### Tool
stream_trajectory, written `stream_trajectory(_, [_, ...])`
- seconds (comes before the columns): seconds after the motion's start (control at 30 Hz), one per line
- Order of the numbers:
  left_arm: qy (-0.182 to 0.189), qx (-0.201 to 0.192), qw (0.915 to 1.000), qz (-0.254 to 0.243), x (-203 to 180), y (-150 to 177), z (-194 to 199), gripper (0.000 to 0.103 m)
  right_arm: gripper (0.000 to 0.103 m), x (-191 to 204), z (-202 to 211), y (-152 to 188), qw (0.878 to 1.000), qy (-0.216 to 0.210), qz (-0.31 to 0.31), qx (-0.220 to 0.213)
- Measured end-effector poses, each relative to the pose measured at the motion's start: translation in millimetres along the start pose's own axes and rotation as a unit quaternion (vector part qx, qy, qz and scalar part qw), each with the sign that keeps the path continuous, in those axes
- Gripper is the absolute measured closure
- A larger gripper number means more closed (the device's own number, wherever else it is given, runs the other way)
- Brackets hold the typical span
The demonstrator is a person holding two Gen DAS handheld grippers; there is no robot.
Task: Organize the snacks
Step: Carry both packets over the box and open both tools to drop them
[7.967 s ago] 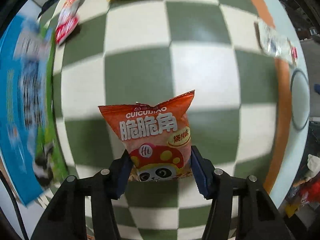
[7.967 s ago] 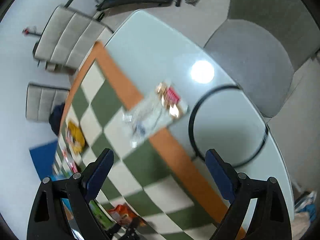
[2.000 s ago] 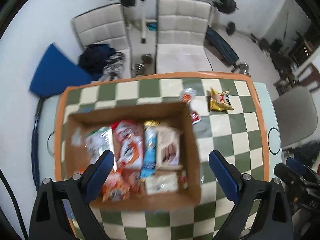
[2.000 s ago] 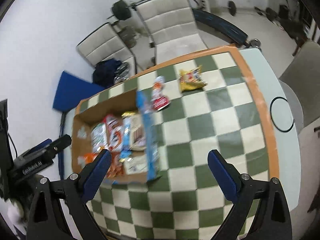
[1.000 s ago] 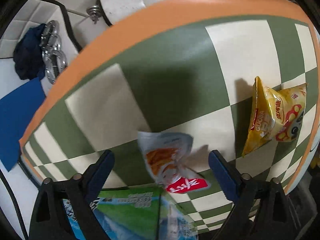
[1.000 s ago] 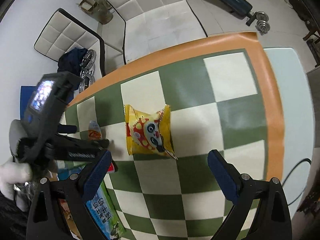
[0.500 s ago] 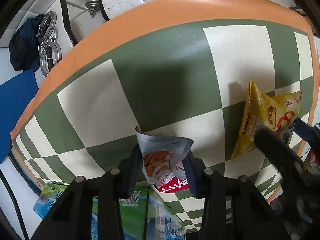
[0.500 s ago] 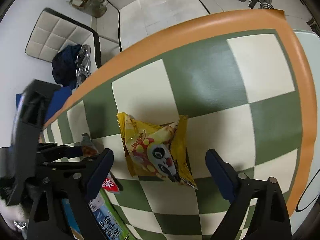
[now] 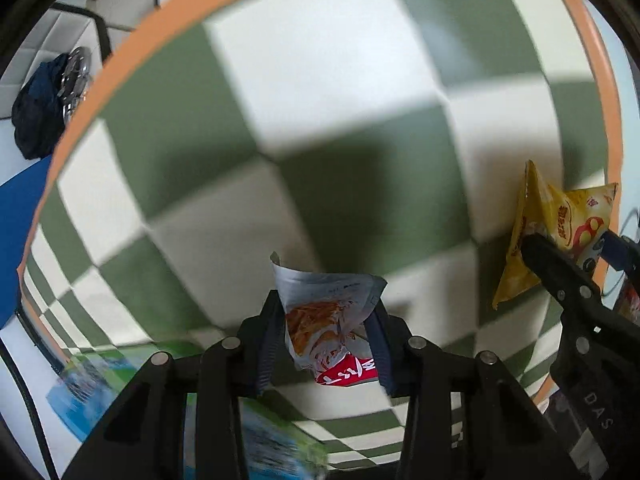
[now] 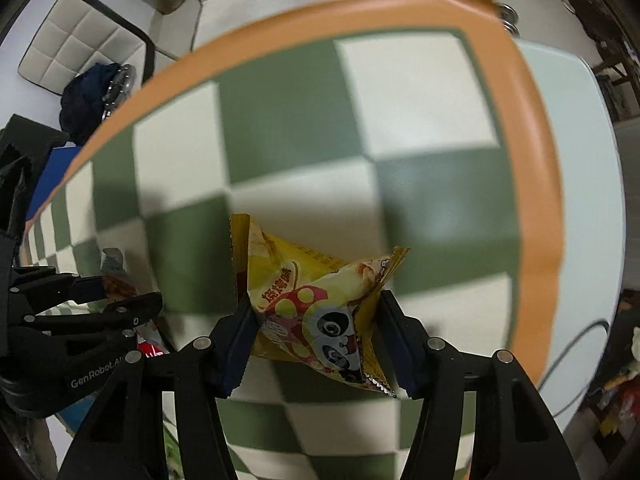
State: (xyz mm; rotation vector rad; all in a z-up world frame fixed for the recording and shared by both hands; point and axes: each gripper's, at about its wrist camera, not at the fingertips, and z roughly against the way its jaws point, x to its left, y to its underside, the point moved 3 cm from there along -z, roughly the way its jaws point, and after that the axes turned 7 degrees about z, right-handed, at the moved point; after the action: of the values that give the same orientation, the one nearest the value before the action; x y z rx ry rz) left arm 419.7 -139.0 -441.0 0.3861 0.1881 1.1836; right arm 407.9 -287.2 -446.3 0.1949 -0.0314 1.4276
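Hidden: motion blur is smearing the box flap [image 9: 256,432] at my lower left, print unreadable | Left gripper [image 9: 326,330] is pinching the crinkly white-and-red snack packet [image 9: 324,320] above the checkered tablecloth [image 9: 320,128] | Right gripper [image 10: 316,332] is squeezing the puffy yellow panda bag [image 10: 316,312] (glossy foil, serrated edge) | Both packets are sitting near the orange border.

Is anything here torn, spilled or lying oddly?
Nothing is spilled or visibly torn. The yellow panda snack bag is crumpled where the right gripper pinches it, and the left gripper squeezes a white and red packet the same way.
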Motion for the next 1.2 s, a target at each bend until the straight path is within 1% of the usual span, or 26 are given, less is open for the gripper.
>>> stream_trajectory(0.1, [-0.011, -0.013, 0.9998, -0.007, -21, 23, -7, 0.065, 0.042, -15, -3, 26, 1.000, 0.002, -0.001, 0.008])
stream_trajectory(0.2, [-0.003, -0.012, 0.9999, -0.004, -38, 52, -19, 0.065, 0.042, -26, -7, 56, 1.000, 0.004, 0.004, 0.015])
stream_trajectory(0.33, [-0.012, -0.021, 0.9997, -0.004, -53, 91, -35, 0.065, 0.042, -34, -12, 97, 1.000, 0.008, 0.010, 0.021])
stream_trajectory(0.5, [-0.007, -0.021, 0.9997, 0.007, -63, 136, -56, 0.065, 0.042, -34, -22, 149, 0.999, 0.009, 0.018, 0.034])
stream_trajectory(0.57, [0.001, -0.021, 0.9997, 0.015, -67, 156, -65, 0.065, 0.042, -33, -26, 168, 0.999, 0.010, 0.022, 0.040])
stream_trajectory(0.63, [0.007, -0.025, 0.9994, 0.021, -68, 167, -70, 0.065, 0.042, -32, -30, 186, 0.999, 0.008, 0.022, 0.046])
stream_trajectory(0.73, [0.019, -0.030, 0.9991, 0.023, -67, 171, -73, 0.062, 0.042, -32, -34, 203, 0.999, 0.001, 0.016, 0.051])
stream_trajectory(0.8, [0.043, -0.021, 0.9980, 0.040, -56, 171, -75, 0.062, 0.041, -34, -35, 203, 0.999, -0.008, 0.011, 0.052])
stream_trajectory(0.87, [0.081, -0.002, 0.9948, 0.062, -48, 169, -77, 0.061, 0.031, -38, -37, 204, 0.998, -0.016, 0.003, 0.057])
stream_trajectory(0.9, [0.090, 0.002, 0.9935, 0.069, -45, 169, -77, 0.061, 0.020, -40, -36, 205, 0.998, -0.020, 0.000, 0.053])
stream_trajectory(0.93, [0.100, 0.006, 0.9920, 0.077, -42, 169, -77, 0.060, 0.016, -50, -34, 206, 0.999, -0.027, -0.003, 0.046])
stream_trajectory(1.03, [0.105, 0.014, 0.9907, 0.085, -34, 170, -82, 0.056, 0.015, -51, -33, 203, 0.998, -0.046, -0.016, 0.039])
stream_trajectory(1.07, [0.102, 0.024, 0.9906, 0.088, -35, 171, -87, 0.055, 0.015, -51, -34, 202, 0.998, -0.050, -0.019, 0.039])
stream_trajectory(1.1, [0.100, 0.030, 0.9904, 0.090, -35, 177, -90, 0.053, 0.015, -59, -33, 209, 0.998, -0.052, -0.020, 0.038])
stream_trajectory(1.17, [0.087, 0.023, 0.9920, 0.089, -39, 184, -93, 0.053, 0.015, -55, -36, 204, 0.997, -0.053, -0.022, 0.042])
stream_trajectory(1.2, [0.080, 0.020, 0.9928, 0.087, -43, 185, -93, 0.053, 0.015, -65, -36, 223, 0.998, -0.050, -0.021, 0.044])
